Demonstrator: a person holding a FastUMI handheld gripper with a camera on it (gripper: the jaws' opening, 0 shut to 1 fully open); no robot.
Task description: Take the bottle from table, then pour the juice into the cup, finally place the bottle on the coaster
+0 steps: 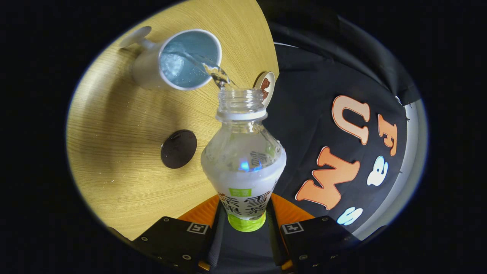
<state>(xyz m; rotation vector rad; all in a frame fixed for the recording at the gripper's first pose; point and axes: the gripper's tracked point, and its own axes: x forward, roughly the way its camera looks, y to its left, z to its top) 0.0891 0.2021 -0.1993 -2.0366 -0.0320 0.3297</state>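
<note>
One step is in hand, the pour: the bottle [243,160] is clamped between both fingers of the tool [243,224], tipped so liquid is streamed into the cup [179,61] at eleven o'clock on the desk [114,125]; next, it must be righted, then set on the dark coaster [179,148] at nine o'clock.

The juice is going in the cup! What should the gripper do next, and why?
Probably hold the tilt a moment longer. The gripper is shut on the bottle, a stream runs from its open mouth into the cup, and much juice remains. The dark coaster waits beside it.
</note>
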